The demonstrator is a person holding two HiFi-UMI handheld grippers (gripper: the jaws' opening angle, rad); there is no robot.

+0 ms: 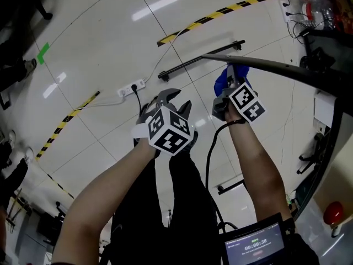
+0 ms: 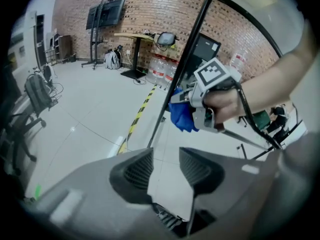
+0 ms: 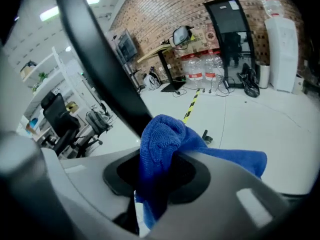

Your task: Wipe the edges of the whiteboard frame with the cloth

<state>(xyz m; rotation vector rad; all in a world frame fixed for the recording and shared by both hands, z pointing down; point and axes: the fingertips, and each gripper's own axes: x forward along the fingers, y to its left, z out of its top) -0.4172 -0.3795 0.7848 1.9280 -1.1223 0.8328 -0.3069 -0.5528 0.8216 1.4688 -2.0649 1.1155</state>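
R gripper (image 3: pixel 155 176): jaws clamped on the blue cloth (image 3: pixel 160 139). The cloth is bunched up btw the pads, w/ one flap hanging off to the side. The top of the bunch sits against the dark edge of the whiteboard frame (image 3: pixel 100 59), apparently touching. In the head view the R gripper (image 1: pixel 227 90) is up under that frame (image 1: pixel 276 66), w/ the cloth (image 1: pixel 222 80) poking out just below the bar.

L gripper (image 2: pixel 166 171): jaws apart, nothing btw them, only floor showing through the gap. It's held off to the side of the R one (image 1: pixel 175 101), clear of the frame and aimed at the R gripper and cloth (image 2: pixel 182 115).

Further out: pale tiled floor (image 1: pixel 99 48) w/ yellow-black tape (image 1: pixel 220 10), a power strip (image 1: pixel 131 87) on it, big water bottles (image 2: pixel 160 69) by the brick wall (image 2: pixel 150 9), and an office chair (image 3: pixel 62 119).
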